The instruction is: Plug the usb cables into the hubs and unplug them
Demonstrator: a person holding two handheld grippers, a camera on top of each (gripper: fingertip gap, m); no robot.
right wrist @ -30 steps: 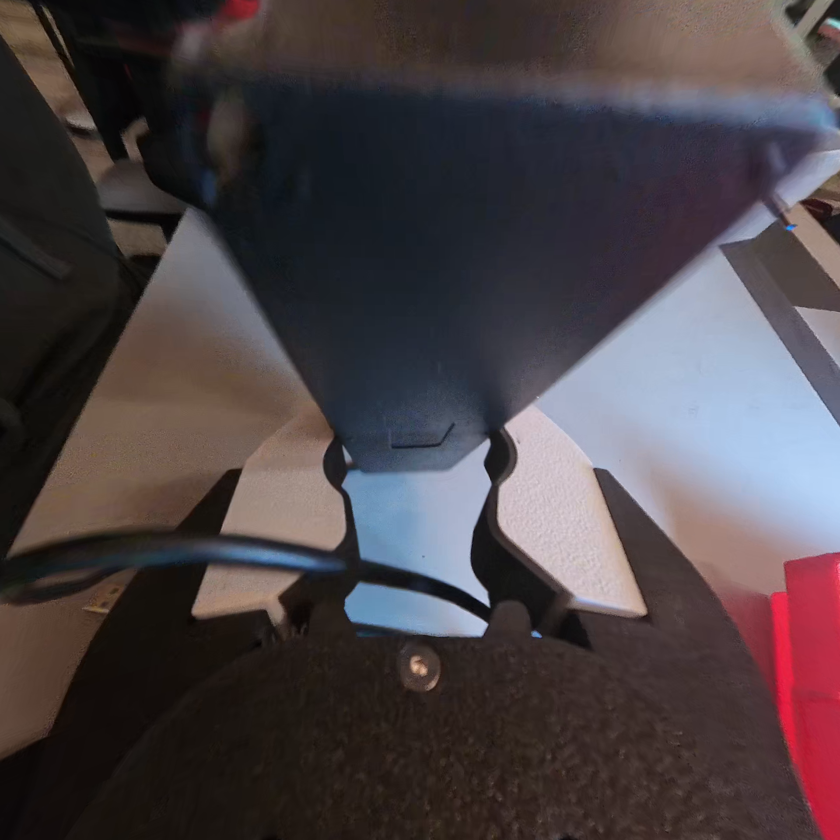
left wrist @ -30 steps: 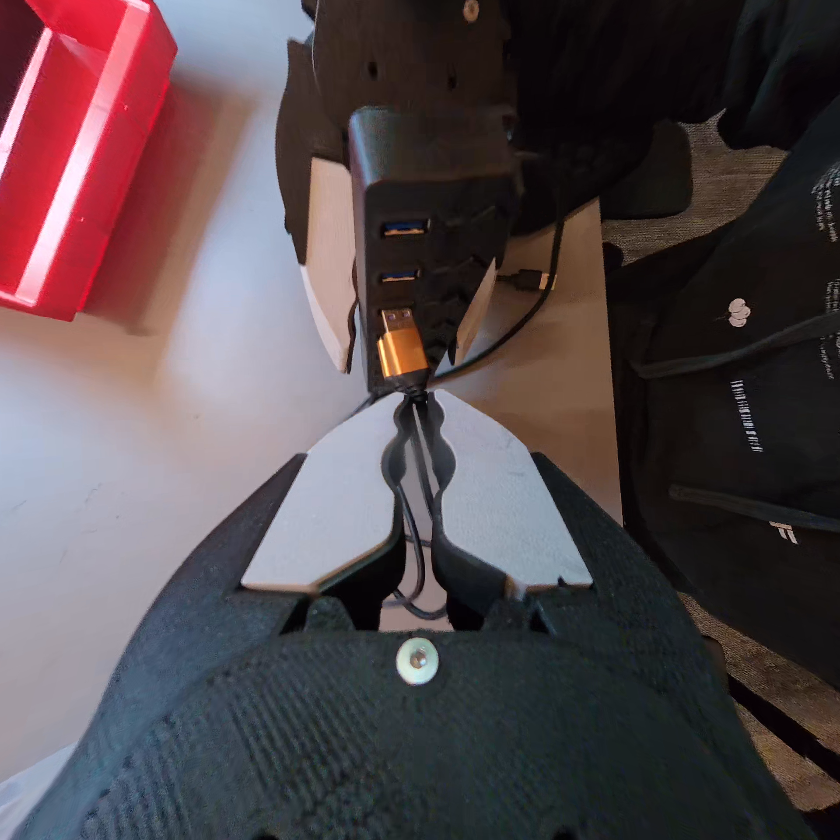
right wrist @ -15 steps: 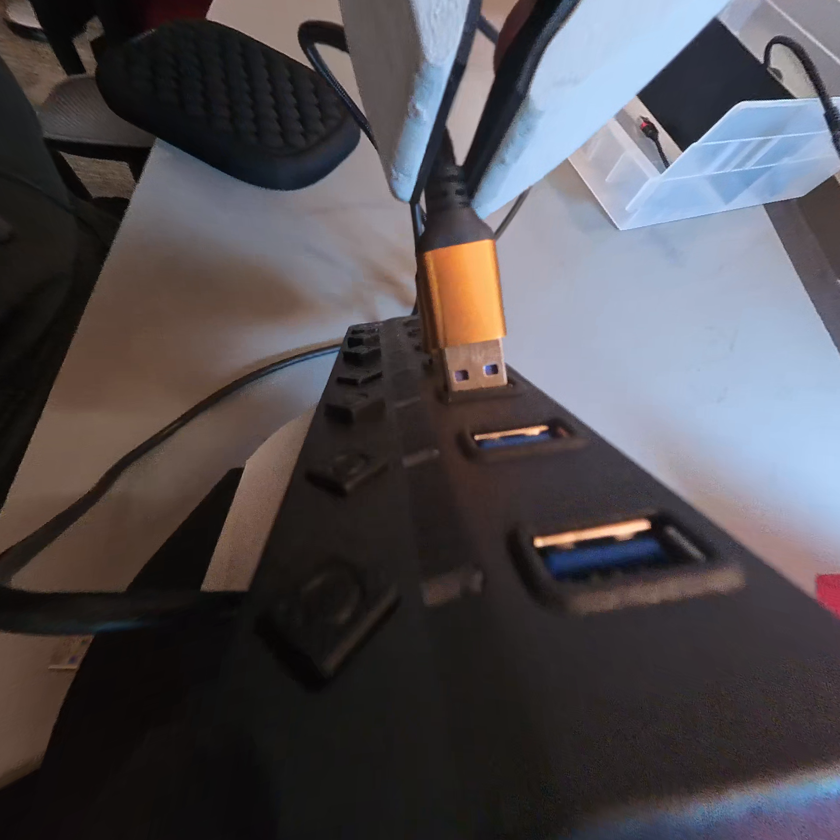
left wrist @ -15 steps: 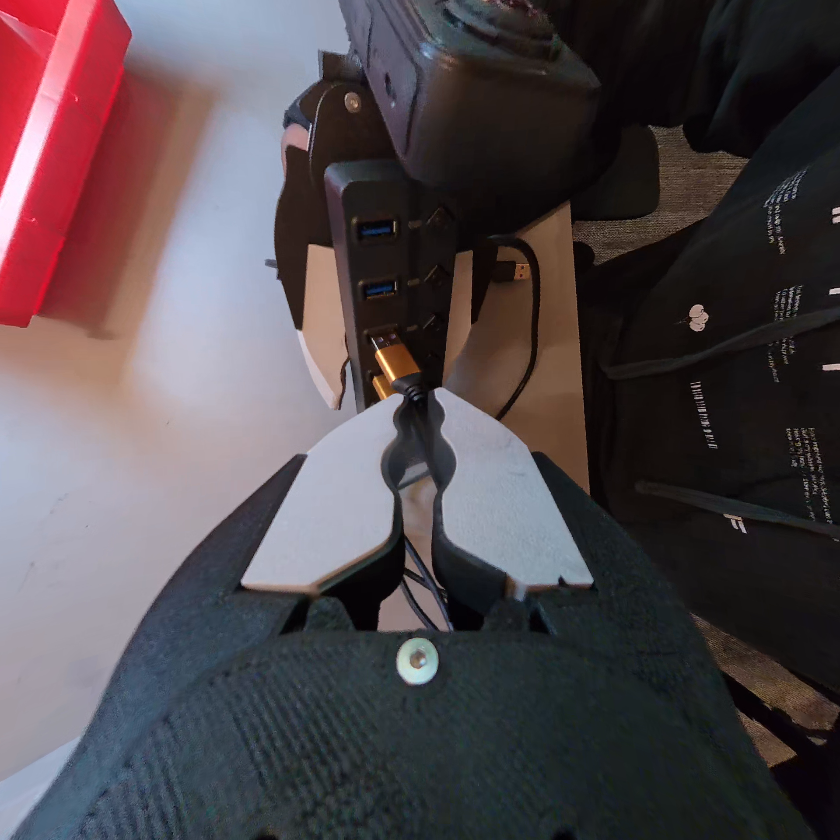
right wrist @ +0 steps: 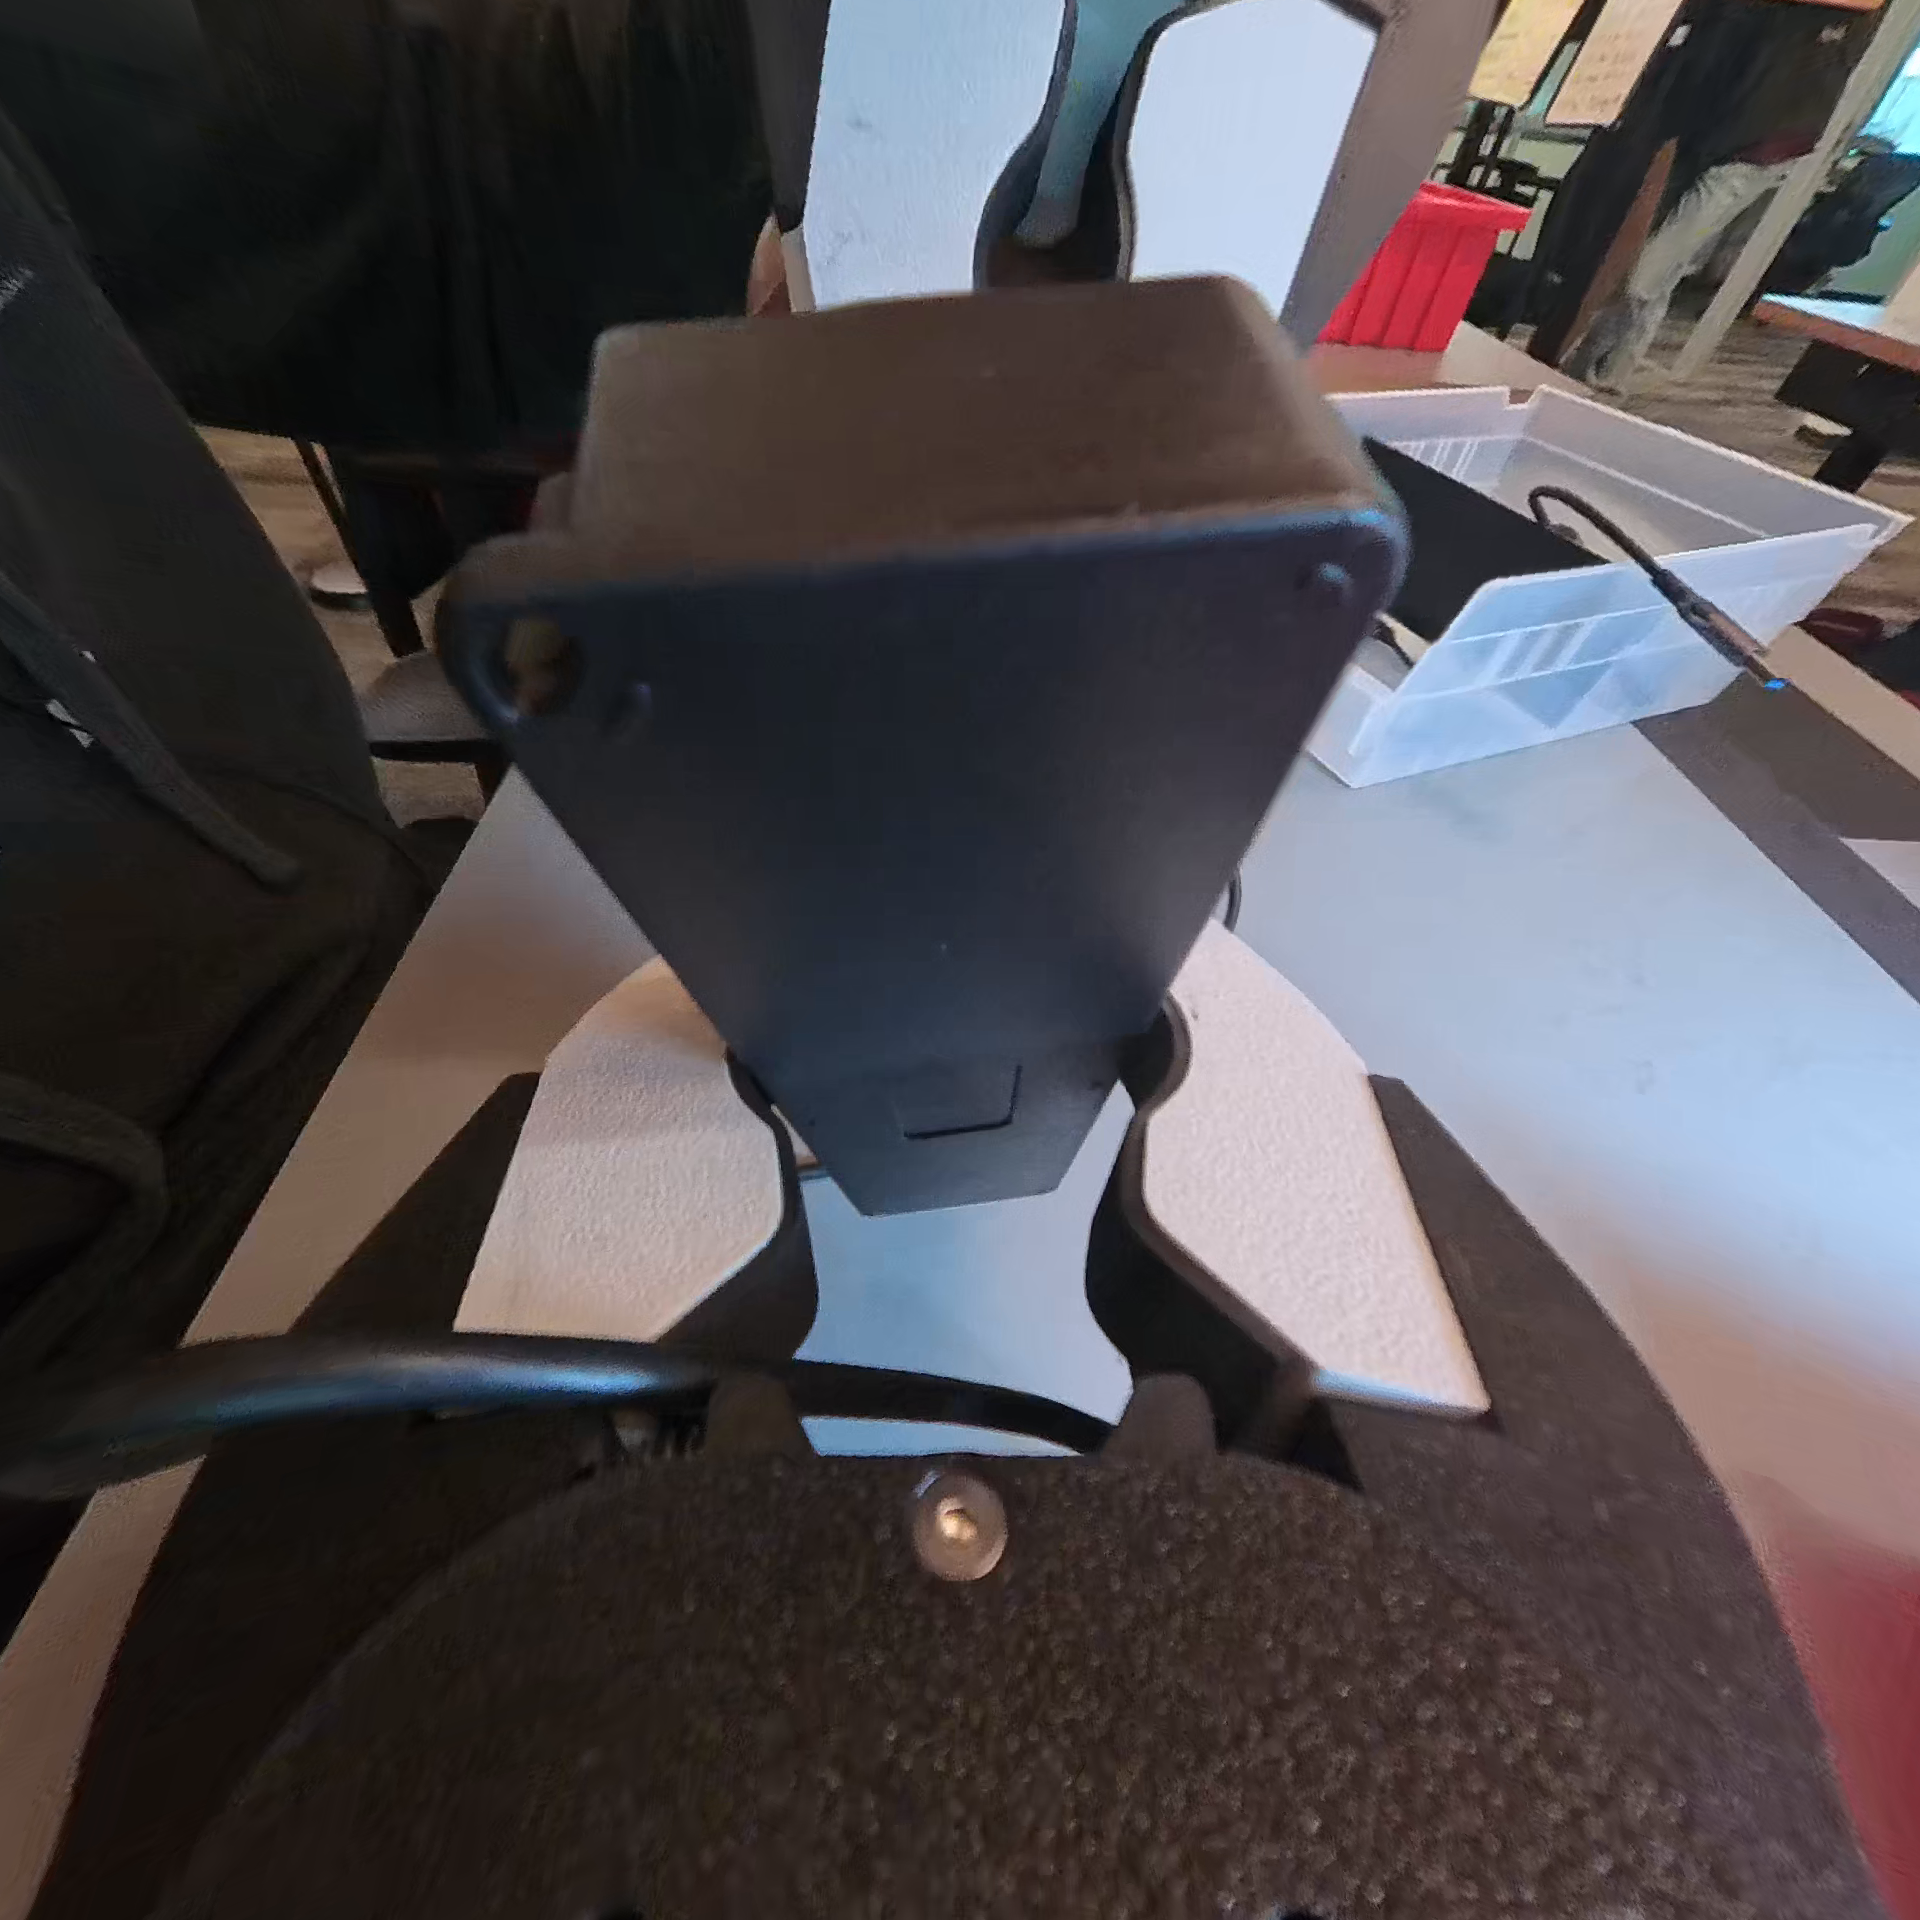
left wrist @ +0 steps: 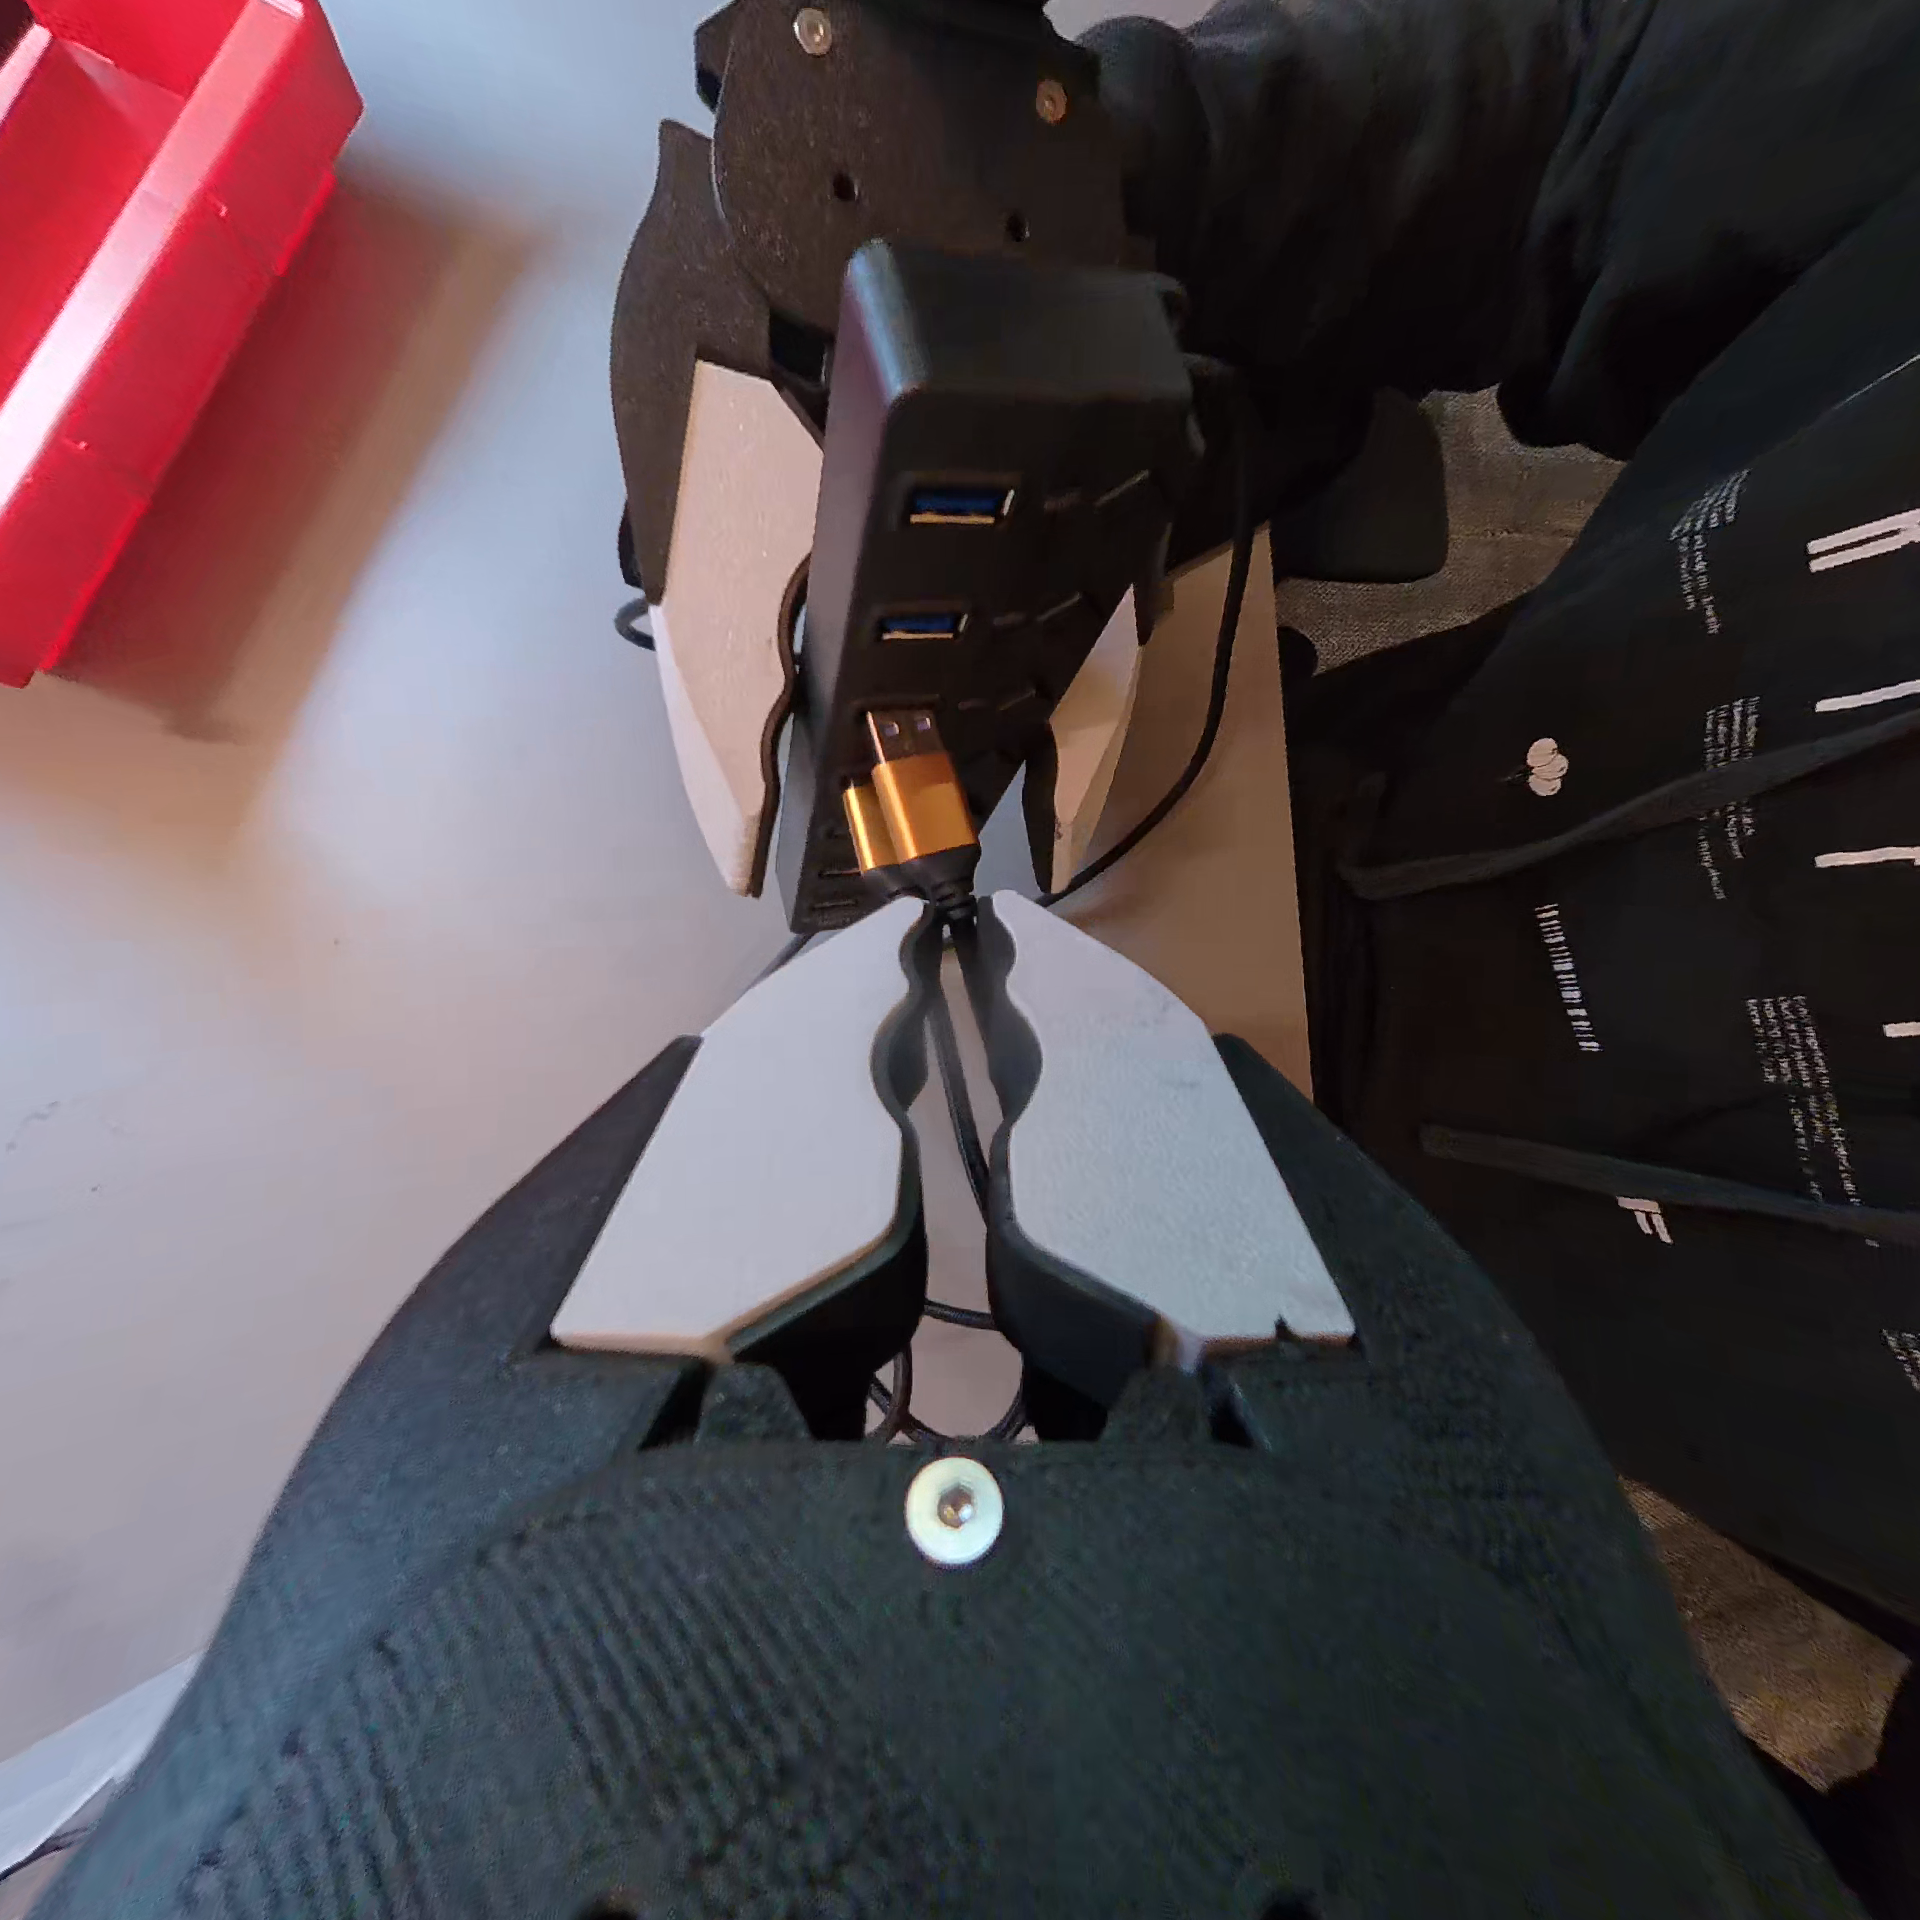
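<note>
Left tongs (left wrist: 954,906) round cable (left wrist: 961,1091); plug (left wrist: 912,800) tip hidden against hub (left wrist: 997,436)

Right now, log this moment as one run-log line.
left claw: shut on cable | right claw: shut on hub | gold plug: at hub's third port, tilted, not fully seated

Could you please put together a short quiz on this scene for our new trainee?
1. True or false: the gold-sleeved USB plug is fully seated in the black rectangular USB hub.
2. What does the left gripper pinch? A) the plug's gold sleeve B) the thin black cable behind the plug C) the hub
3. Fill in: the right gripper is shut on the ____.

Key: 1. False; the metal tip shows and the plug is tilted at the port. 2. B. 3. hub.
</note>
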